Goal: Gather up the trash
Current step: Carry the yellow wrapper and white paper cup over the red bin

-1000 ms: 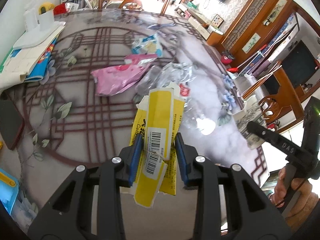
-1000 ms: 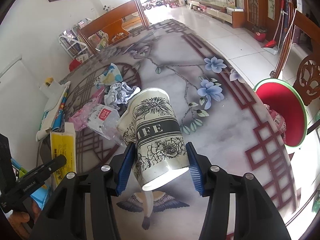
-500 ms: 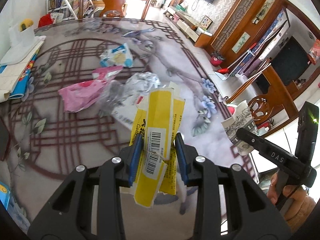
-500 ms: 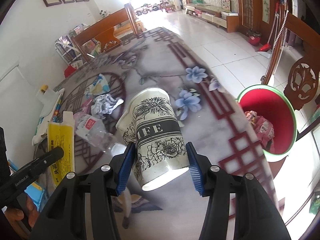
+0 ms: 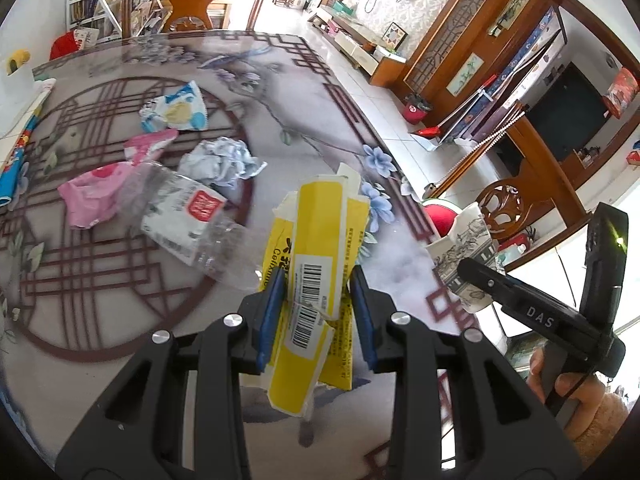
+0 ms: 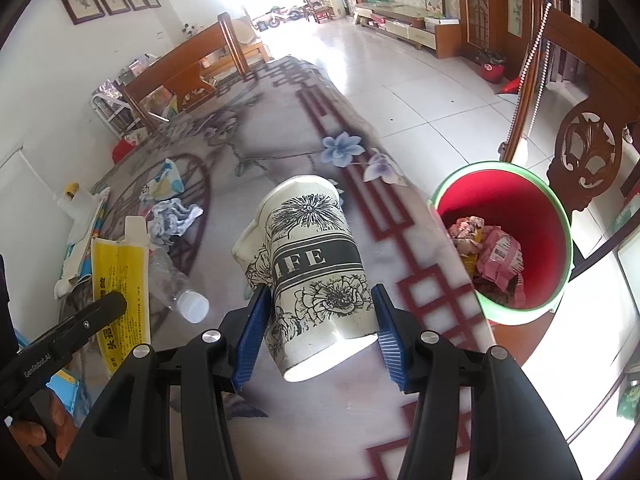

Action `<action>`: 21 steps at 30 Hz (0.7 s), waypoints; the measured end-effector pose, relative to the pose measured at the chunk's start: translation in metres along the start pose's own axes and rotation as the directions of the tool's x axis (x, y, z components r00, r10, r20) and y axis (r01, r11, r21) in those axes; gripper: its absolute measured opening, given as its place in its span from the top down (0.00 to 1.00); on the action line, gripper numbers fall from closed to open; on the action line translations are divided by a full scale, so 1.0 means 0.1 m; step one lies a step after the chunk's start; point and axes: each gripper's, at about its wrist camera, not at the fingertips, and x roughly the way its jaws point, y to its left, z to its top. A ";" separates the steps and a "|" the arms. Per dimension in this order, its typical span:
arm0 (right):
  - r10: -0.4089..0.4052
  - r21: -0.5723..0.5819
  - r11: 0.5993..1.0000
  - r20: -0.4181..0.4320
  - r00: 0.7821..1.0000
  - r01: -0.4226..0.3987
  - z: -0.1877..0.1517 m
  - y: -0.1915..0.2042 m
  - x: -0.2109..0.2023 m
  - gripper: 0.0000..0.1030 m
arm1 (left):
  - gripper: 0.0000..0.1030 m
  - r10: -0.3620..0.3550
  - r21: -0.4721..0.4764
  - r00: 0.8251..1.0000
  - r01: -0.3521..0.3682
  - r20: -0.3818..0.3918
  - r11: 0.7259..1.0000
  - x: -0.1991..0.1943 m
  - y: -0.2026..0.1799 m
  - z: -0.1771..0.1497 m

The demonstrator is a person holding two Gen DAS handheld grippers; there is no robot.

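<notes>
my right fingers [image 6: 318,330] are clamped on a crushed paper cup [image 6: 310,268], my left fingers [image 5: 318,316] on a flattened yellow carton [image 5: 316,276], both over the worktop [image 6: 280,128]. carrying step; next, swing out over the red bin [image 6: 560,216] at three o'clock and let go.

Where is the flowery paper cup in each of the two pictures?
Left wrist view: the paper cup is at the right, held by the right gripper near the table edge.
Right wrist view: the cup fills the centre, clamped in the right gripper.
Shared landmark: the red bin, right of the cup here, peeks out behind it in the left view.
</notes>
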 end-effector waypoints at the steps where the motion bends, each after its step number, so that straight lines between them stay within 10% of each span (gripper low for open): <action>1: -0.001 0.001 1.000 -0.001 1.000 0.001 0.00 -0.03 0.00 0.52 | 0.69 0.000 0.001 1.000 0.000 -0.004 1.000 0.02 -0.03 0.00; 21: -0.013 0.052 0.999 -0.010 1.000 0.014 0.03 -0.53 -0.03 0.52 | 0.69 -0.017 0.024 0.999 0.018 -0.037 1.000 0.32 -0.42 0.02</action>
